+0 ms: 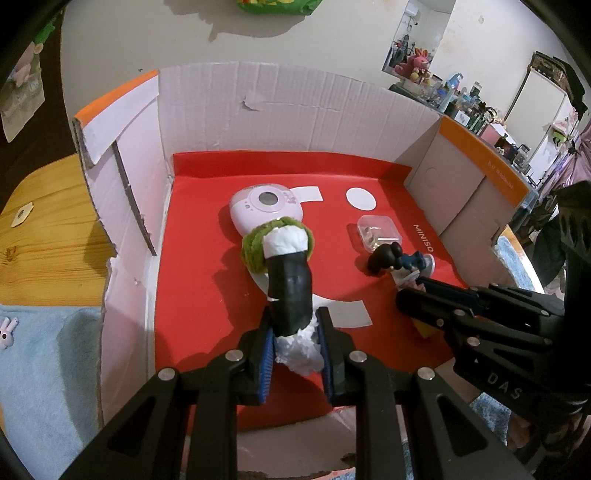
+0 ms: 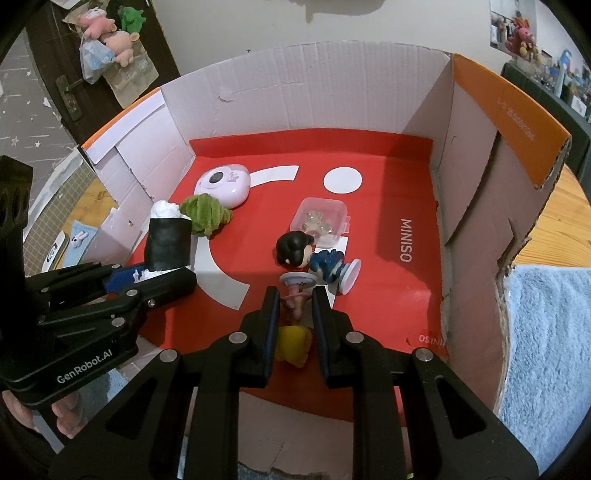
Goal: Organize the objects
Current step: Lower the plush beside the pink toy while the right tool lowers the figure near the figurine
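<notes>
While both jaws clamp, the sushi roll (image 1: pixel 290 291) points lengthwise away, toward the box wall (image 1: pixel 288 107)

Lived-in home room, likely a bedroom or hobby corner. Evidence: round wooden table (image 1: pixel 44 229) with knots in the grain, partly covered by fluffy blue towels (image 2: pixel 546 332). Dark door (image 2: pixel 48 92) with metal handle; plush toys (image 2: pixel 107 26) in pink and green hang on it with a plastic bag. Plain white wall (image 1: pixel 295 40). Mirror (image 1: pixel 417 40) reflecting a pink plush. Long shelf (image 1: pixel 476 107) crowded with bottles, boxes and small collectibles. Retail MINISO paper bag (image 2: pixel 406 240) lines a cut-down cardboard box (image 1: pixel 258 103).
</notes>
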A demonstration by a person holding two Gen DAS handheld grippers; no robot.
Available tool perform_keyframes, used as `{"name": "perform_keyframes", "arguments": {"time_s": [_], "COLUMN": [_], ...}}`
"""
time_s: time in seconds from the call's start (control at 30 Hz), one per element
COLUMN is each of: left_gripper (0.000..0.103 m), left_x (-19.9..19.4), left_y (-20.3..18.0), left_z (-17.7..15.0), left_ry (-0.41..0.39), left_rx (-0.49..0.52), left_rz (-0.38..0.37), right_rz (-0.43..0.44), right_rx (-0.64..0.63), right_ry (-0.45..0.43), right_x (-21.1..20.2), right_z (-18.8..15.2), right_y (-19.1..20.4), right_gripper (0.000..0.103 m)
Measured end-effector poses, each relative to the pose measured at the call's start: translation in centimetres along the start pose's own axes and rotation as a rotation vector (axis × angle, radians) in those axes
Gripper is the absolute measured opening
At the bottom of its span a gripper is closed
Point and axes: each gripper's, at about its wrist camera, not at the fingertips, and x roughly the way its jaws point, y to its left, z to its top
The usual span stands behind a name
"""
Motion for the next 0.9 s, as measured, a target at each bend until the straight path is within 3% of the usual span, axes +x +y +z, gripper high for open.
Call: {"name": "perform_keyframes", "arguments": {"time_s": [0.27,0.4,0.67,0.9], "left_gripper": [0.022,0.031,0.032,0.032], "left_x": [-0.08,-0.19,-0.4,-0.52], "left_y": [0.12,0.06,0.16,0.17], "left_z": [-0.04,-0.12,-0.29,-0.56], "left_ry": [-0.004,-0.008,-0.013,-0.015], "left_rx": [-0.006,-0.009,-0.017,-0.02], "left_rz": [0.003,0.004,0.008,0.007], "right_rz": [-0.005,-0.005,-0.01,0.004], "right_rx": [-0.002,-0.003,-0.008,-0.018], "right_ry": [-0.002,-0.003,-0.002,-0.004], "right_x": [-0.08,-0.19,-0.14,-0.26], "right_z": [0.02,-0.05,-0.03,-0.17], "right_y": [0.08,0.11,0.19,0.34], "right_gripper": [0.018,0.018,0.019,0.03]}}
